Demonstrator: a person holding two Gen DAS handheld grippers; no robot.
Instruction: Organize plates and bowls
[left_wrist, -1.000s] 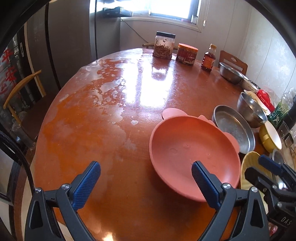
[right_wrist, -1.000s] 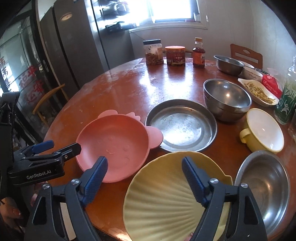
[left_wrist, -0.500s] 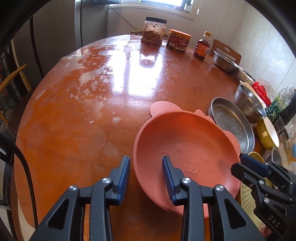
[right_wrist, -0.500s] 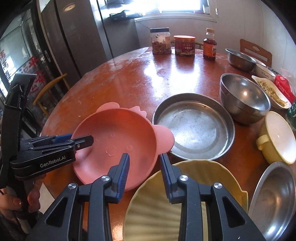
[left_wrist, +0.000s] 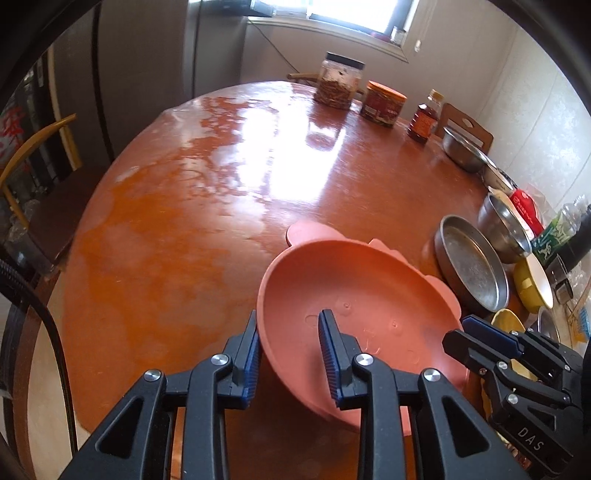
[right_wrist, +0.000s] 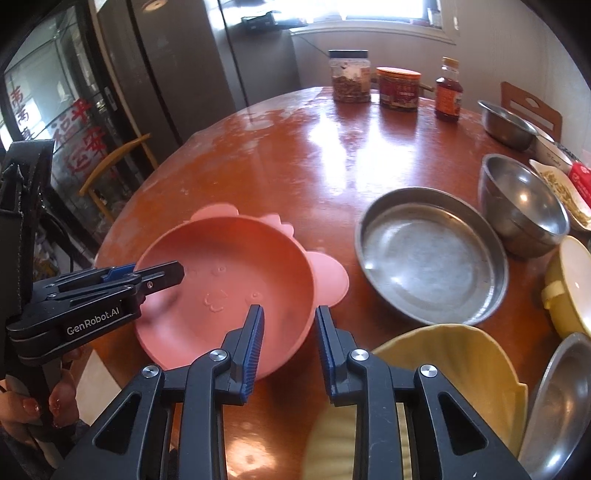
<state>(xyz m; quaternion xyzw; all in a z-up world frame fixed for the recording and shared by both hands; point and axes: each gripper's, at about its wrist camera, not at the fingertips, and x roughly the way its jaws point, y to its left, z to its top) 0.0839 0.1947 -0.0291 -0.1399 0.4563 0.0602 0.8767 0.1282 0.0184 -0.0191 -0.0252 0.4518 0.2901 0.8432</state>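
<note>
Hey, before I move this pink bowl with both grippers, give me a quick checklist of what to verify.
1. Left gripper shut on pink bowl rim: ok.
2. Right gripper grip set: cannot tell; its fingers are closing with the rim between them.
3. Bowl empty: ok.
4. Bowl apart from steel plate: ok.
5. Bowl apart from yellow shell plate: cannot tell; the right gripper hides the gap.
</note>
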